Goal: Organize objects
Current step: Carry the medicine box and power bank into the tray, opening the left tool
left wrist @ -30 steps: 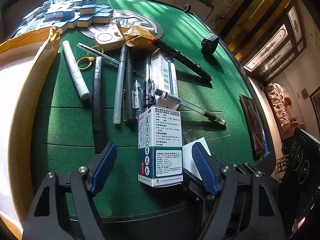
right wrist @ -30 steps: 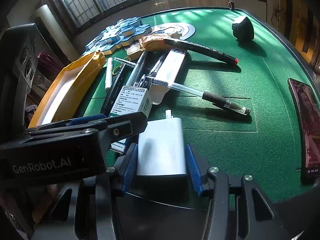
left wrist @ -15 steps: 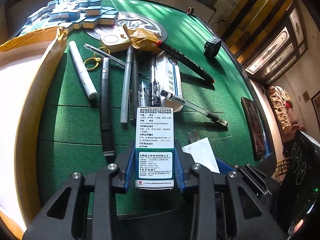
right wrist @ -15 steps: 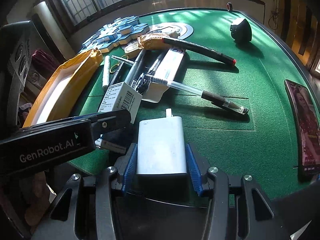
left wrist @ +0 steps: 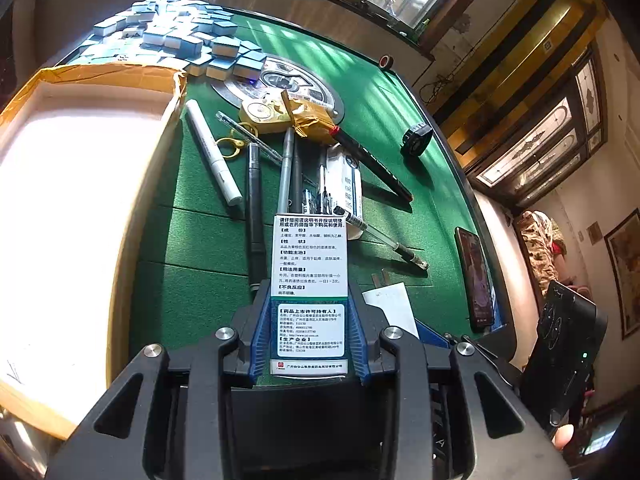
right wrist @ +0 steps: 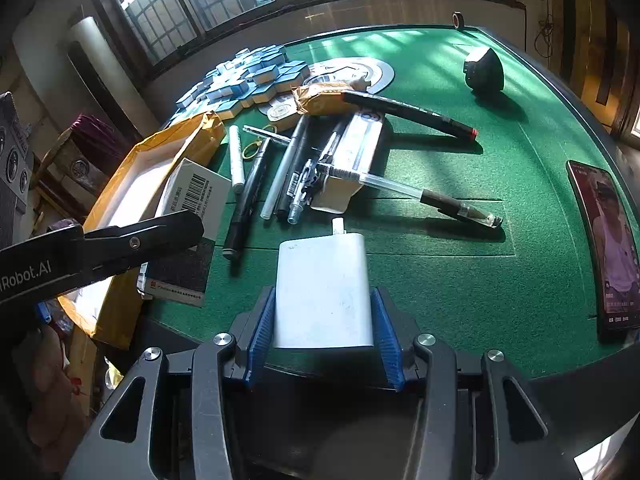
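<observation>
My left gripper (left wrist: 309, 304) is shut on a white and green medicine box (left wrist: 310, 280), both blue pads pressed on its sides. In the right wrist view the medicine box (right wrist: 192, 200) hangs tilted over the table's left edge, next to the open carton (right wrist: 160, 152). My right gripper (right wrist: 323, 300) is shut on a white power bank (right wrist: 324, 292), held low over the green felt (right wrist: 440, 280) near the front edge. Several pens (left wrist: 256, 208) and a white marker (left wrist: 214, 152) lie in a row further back.
The open yellow-taped carton (left wrist: 100, 74) fills the left side. A second medicine box (left wrist: 346, 184), a clear pen (left wrist: 380, 240), a black tape measure (left wrist: 416, 140) and a phone (left wrist: 476, 276) lie to the right. Mahjong tiles (left wrist: 172, 36) are heaped at the back.
The left gripper closed on the medicine box, then lifted it off the felt and carried it left toward the carton. The right gripper kept still with the power bank.
</observation>
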Demonstrator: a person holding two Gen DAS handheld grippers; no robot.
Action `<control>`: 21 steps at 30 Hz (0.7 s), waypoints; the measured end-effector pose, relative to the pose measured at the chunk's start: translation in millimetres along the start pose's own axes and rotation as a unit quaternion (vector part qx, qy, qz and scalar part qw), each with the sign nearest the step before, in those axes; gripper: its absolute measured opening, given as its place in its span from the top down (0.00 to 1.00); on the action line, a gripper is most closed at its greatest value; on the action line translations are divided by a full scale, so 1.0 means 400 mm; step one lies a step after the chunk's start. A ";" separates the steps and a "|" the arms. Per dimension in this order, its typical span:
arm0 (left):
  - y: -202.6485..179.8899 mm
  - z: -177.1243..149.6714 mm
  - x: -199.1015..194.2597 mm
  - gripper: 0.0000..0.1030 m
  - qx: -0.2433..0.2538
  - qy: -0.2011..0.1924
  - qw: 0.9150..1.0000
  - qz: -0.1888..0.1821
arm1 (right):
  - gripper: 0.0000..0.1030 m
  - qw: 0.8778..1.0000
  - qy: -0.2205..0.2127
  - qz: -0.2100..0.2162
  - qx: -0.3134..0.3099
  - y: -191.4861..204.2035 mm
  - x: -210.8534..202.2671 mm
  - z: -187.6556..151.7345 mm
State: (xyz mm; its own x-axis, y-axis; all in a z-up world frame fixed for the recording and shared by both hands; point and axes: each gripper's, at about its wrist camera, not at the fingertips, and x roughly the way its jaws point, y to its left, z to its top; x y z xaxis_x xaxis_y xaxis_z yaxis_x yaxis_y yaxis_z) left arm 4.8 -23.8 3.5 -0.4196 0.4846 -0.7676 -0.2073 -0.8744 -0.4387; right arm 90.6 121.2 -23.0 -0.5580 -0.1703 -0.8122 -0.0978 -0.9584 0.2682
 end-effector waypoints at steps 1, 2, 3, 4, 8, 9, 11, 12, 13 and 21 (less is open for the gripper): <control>0.012 0.000 -0.020 0.69 -0.006 -0.007 1.000 -0.002 | 0.58 1.000 -0.005 0.007 -0.003 0.012 -0.009 0.005; 0.026 0.000 -0.039 0.69 -0.013 -0.015 1.000 0.000 | 0.58 1.000 -0.011 0.014 -0.006 0.025 -0.016 0.009; 0.041 -0.001 -0.059 0.69 -0.021 -0.023 1.000 0.001 | 0.58 1.000 -0.014 0.022 -0.012 0.042 -0.021 0.015; 0.057 -0.002 -0.080 0.69 -0.028 -0.029 0.999 0.002 | 0.58 0.999 -0.018 0.033 -0.018 0.062 -0.026 0.023; 0.147 0.013 -0.173 0.69 -0.071 -0.062 0.995 0.014 | 0.58 0.994 -0.025 0.098 -0.047 0.158 -0.032 0.060; 0.174 0.017 -0.193 0.69 -0.082 -0.071 0.994 0.023 | 0.58 0.991 -0.023 0.116 -0.056 0.184 -0.027 0.069; 0.232 0.023 -0.225 0.69 -0.107 -0.087 0.989 0.046 | 0.58 0.987 -0.013 0.140 -0.077 0.243 0.001 0.081; 0.261 0.024 -0.236 0.69 -0.118 -0.093 0.987 0.055 | 0.58 0.985 -0.003 0.149 -0.087 0.272 0.022 0.085; 0.292 0.023 -0.246 0.69 -0.131 -0.099 0.984 0.066 | 0.58 0.983 0.006 0.157 -0.097 0.301 0.043 0.088; 0.456 0.009 -0.234 0.69 -0.195 -0.091 0.969 0.122 | 0.58 0.963 0.067 0.195 -0.173 0.490 0.173 0.050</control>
State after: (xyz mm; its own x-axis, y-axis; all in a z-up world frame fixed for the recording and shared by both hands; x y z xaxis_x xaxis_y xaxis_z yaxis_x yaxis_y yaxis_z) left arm 3.3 -228.9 -3.0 -0.5704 0.2219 -0.7908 0.2516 -0.8693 -0.4255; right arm 16.4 -73.7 -16.1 -0.3827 -0.5379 -0.7512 0.3903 -0.8311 0.3962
